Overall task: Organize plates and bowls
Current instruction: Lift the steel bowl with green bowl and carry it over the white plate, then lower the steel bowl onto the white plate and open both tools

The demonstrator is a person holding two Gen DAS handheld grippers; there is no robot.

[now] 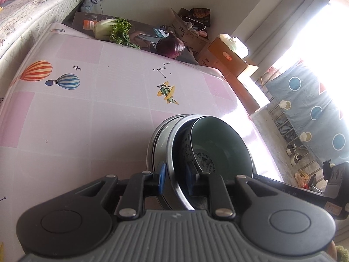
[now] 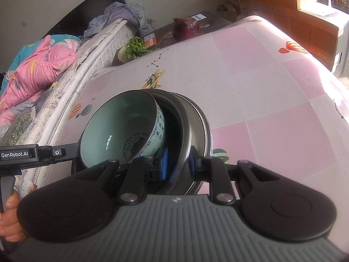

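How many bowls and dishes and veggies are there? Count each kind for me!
Ceramic bowls: 1, the green ceramic bowl
Steel dishes: 2, the inner steel dish and the outer steel dish
Leafy greens: 1, the leafy green
Purple cabbages: 1, the purple cabbage
Total: 5

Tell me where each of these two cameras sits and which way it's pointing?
Left wrist: on the left gripper, looking along its fingers at the stacked bowls on the pink table; window beyond.
Right wrist: on the right gripper, facing the bowls from the opposite side, bed behind; the person's hand shows.
Shared: bowls, table, red cabbage, greens.
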